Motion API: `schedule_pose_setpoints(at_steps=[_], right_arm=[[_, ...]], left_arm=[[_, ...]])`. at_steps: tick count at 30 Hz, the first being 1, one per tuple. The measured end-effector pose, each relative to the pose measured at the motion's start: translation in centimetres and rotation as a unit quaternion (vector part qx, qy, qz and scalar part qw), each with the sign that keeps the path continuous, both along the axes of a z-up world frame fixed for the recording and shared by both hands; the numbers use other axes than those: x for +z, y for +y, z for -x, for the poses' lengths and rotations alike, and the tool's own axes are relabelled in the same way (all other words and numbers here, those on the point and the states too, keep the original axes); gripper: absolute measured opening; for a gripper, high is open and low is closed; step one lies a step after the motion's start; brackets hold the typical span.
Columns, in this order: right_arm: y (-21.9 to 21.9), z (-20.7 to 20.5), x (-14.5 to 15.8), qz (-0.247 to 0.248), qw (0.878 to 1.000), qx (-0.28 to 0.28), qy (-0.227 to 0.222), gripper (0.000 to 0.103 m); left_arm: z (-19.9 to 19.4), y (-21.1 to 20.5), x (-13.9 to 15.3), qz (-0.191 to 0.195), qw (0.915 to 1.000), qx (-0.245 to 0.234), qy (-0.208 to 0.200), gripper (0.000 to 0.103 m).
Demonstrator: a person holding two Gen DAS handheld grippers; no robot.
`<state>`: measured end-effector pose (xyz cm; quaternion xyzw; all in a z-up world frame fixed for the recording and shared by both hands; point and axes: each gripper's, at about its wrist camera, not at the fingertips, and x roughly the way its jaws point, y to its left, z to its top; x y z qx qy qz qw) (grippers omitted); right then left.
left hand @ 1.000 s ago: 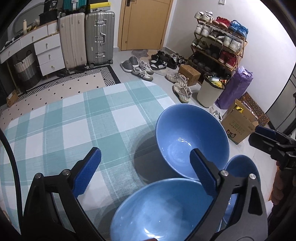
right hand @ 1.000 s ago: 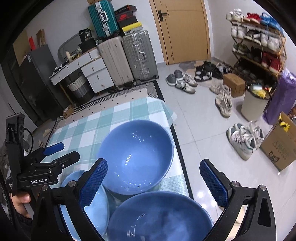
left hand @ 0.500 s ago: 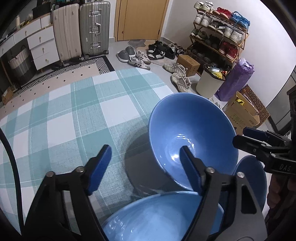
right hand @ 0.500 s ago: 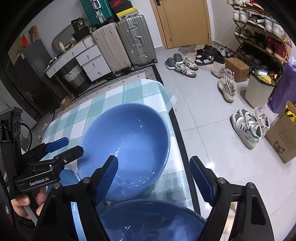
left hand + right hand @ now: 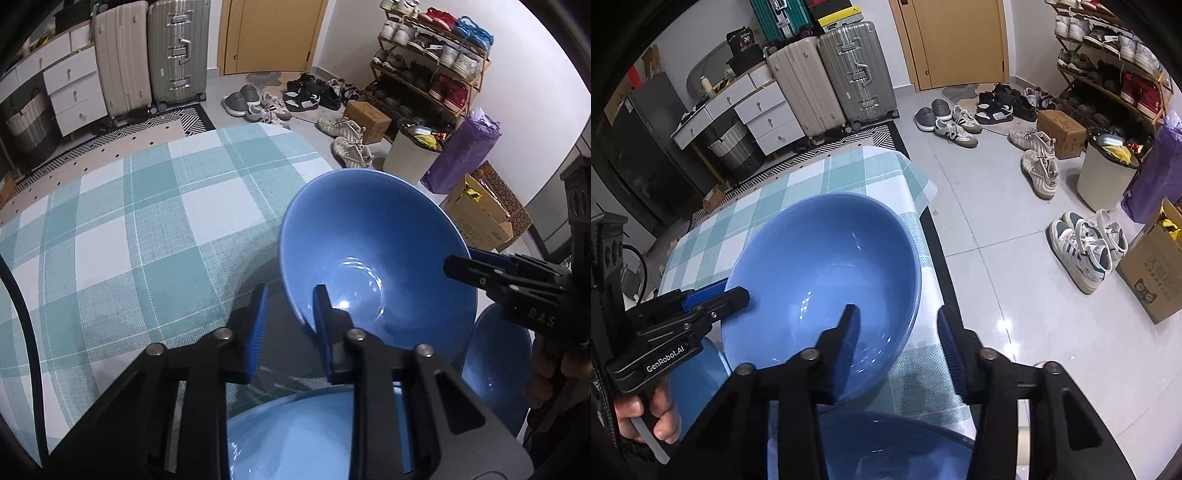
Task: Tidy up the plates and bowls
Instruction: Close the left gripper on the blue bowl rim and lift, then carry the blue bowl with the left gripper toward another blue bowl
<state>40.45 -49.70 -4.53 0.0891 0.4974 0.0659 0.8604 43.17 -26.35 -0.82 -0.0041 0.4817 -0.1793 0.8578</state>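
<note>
A large blue bowl (image 5: 376, 258) (image 5: 820, 273) stands on the green-checked tablecloth (image 5: 147, 221). My left gripper (image 5: 290, 295) is shut on the bowl's left rim, one finger inside and one outside; in the right wrist view the left gripper (image 5: 735, 291) clamps that rim. My right gripper (image 5: 898, 314) straddles the right rim with its jaws closing; a gap still shows beside the outer pad. The left wrist view shows the right gripper (image 5: 452, 264) at that rim. A second blue bowl (image 5: 295, 435) (image 5: 886, 443) lies below the grippers. A smaller blue dish (image 5: 491, 369) (image 5: 690, 376) sits beside it.
The table's edge (image 5: 923, 206) runs close to the bowl's right side, with tiled floor beyond. Suitcases (image 5: 177, 51), loose shoes (image 5: 1038, 166), a shoe rack (image 5: 436, 62), a white bin (image 5: 1104, 170) and a cardboard box (image 5: 1156, 273) stand around the room.
Both grippers have come down onto the large bowl and narrowed their jaws. The left has closed on the left rim; the right's fingers now straddle the right rim.
</note>
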Motion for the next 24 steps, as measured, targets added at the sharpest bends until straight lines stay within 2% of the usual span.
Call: schedule_pose_setpoints(at_steps=[1, 4, 16, 24], right_arm=[[0.0, 0.0, 0.0, 0.002, 1.000, 0.002, 0.000, 0.030], [0.2, 0.1, 0.0, 0.006, 1.000, 0.004, -0.004, 0.022], [0.2, 0.6, 1.2, 0.008, 1.000, -0.007, -0.023, 0.021], [0.2, 2.0, 3.6, 0.010, 0.999, -0.008, -0.049, 0.021]], left_arm=[[0.1, -0.1, 0.1, -0.001, 1.0000, -0.003, -0.001, 0.016], [0.4, -0.5, 0.3, -0.007, 0.9999, -0.005, -0.007, 0.014], [1.1, -0.5, 1.4, -0.005, 0.9997, -0.005, -0.022, 0.014], [2.2, 0.0, 3.8, 0.005, 0.9992, -0.003, -0.040, 0.014]])
